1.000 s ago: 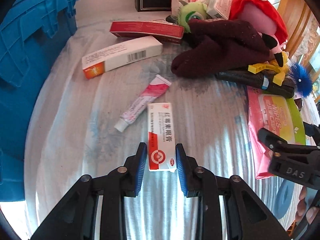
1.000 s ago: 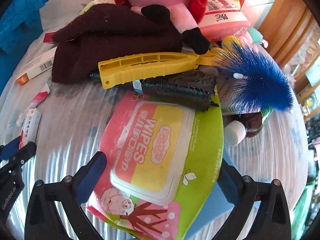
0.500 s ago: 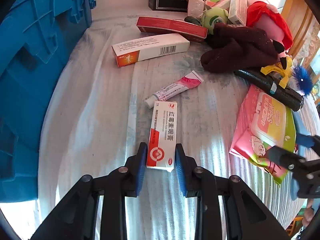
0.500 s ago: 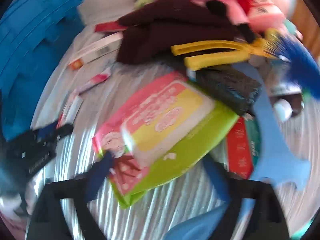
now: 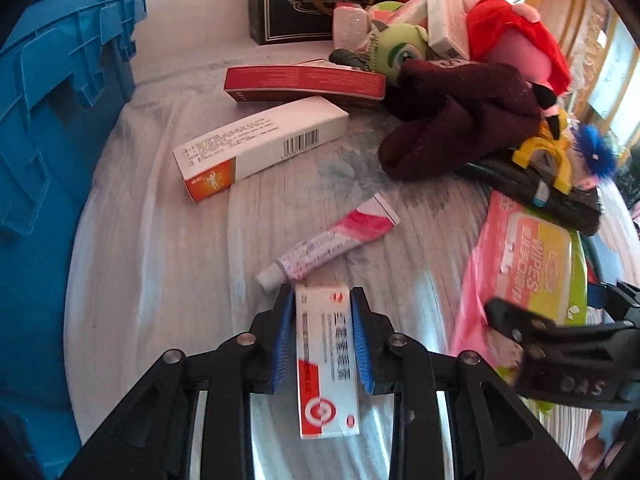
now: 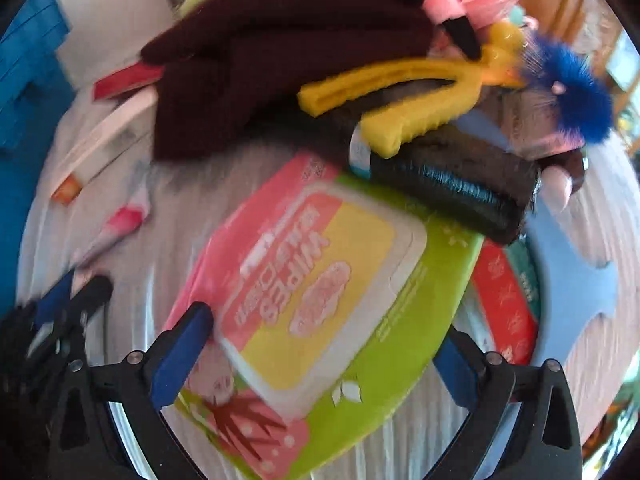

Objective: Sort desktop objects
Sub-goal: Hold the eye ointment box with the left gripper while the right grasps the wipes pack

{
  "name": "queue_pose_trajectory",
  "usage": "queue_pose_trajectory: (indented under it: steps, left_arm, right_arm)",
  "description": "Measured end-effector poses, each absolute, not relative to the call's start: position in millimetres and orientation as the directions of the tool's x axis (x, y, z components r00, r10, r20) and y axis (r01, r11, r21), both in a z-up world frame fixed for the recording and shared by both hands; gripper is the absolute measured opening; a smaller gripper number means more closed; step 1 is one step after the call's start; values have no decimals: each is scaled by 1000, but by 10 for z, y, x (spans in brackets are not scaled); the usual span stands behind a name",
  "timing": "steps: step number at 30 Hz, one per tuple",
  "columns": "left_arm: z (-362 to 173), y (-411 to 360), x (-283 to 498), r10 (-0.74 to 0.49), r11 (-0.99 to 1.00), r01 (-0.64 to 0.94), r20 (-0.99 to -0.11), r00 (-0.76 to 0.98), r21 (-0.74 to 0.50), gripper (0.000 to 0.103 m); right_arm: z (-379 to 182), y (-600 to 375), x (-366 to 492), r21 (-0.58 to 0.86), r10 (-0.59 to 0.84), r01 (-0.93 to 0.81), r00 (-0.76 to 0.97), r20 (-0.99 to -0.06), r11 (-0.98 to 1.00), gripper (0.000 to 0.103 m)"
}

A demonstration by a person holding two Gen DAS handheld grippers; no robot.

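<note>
The left gripper [image 5: 323, 336] is clamped on a small red-and-white medicine box [image 5: 327, 360], both blue pads pressed to its long sides; whether the box is off the cloth cannot be told. A pink ointment tube [image 5: 328, 242] is seen just beyond the box's far end, touching or nearly so. Farther toward the table's far edge, a white box with an orange end [image 5: 260, 148] and a dark red box [image 5: 304, 84] are laid side by side, touching at one corner. The blue crate [image 5: 52, 120] is stood along the table's left edge; a bare strip of pale tablecloth [image 5: 160, 260] is left between crate and boxes. The right gripper [image 6: 316, 348] is spread wide around the wipes pack [image 6: 320, 304], its left pad at the pack's pink edge, the right pad partly hidden behind the green edge; a firm grip cannot be told. The far right corner is crowded: maroon cloth [image 6: 280, 52], yellow handle [image 6: 384, 84], blue fluffy brush [image 6: 568, 96] and black roll [image 6: 452, 184] are piled touching, the roll overlapping the pack's far edge.
</note>
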State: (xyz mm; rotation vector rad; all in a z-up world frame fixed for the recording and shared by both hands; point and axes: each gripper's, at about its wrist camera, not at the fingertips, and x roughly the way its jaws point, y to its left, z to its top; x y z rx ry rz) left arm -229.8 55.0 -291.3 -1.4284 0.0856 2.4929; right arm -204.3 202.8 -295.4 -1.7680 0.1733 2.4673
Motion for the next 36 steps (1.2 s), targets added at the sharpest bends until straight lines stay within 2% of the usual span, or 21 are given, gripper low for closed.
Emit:
queue_pose_trajectory:
  steps: [5, 8, 10, 16, 18, 19, 20, 24, 26, 29, 36]
  left_arm:
    - [-2834, 296, -2127, 248, -955, -260, -856, -454, -139, 27]
    - [-2815, 160, -2087, 267, -956, -236, -856, -442, -177, 27]
    - [-2871, 166, -2065, 250, -959, -233, -871, -424, -162, 27]
    - [-2878, 367, -1989, 148, -965, -260, -875, -461, -27, 25]
    - [-2890, 405, -1985, 142, -966, -257, -875, -464, -20, 26]
    - [-2880, 398, -1957, 148, -967, -252, -875, -462, -30, 25]
    - [-2871, 404, -1942, 151, -968, -248, -874, -462, -36, 25]
    - [-2750, 463, -1878, 146, -968, -248, -860, -489, -24, 25]
    - [-2652, 479, -1837, 148, -969, -245, -849, -507, -23, 25]
    - [-2527, 518, -1763, 146, -971, -240, -838, -526, -19, 26]
    - [-2329, 632, -1601, 135, -976, -218, -825, -549, -14, 26]
  right_arm:
    - [-2969, 2286, -1683, 13, 25, -134, -273, -962, -991, 94]
    - [-2941, 2377, -1552, 26, 13, -139, -269, -963, -990, 97]
    - [-2895, 2359, -1535, 12, 31, -147, -286, -958, -989, 103]
    - [-2996, 2215, -1733, 0, 46, -142, -317, -947, -990, 103]
    - [-3043, 2212, -1737, 16, 31, -135, -337, -941, -991, 101]
    - [-3041, 2204, -1731, 12, 31, -123, -339, -940, -992, 90]
    - [-3011, 2195, -1715, 17, 22, -108, -347, -938, -994, 72]
    - [-2886, 2221, -1628, 102, -67, -78, -364, -929, -992, 43]
    - [-2795, 2328, -1544, 216, -172, -72, -387, -906, -974, 31]
    - [-2604, 2345, -1369, 251, -211, -37, -427, -879, -967, 26]
    - [-2457, 2304, -1354, 270, -264, 52, -449, -854, -961, 23]
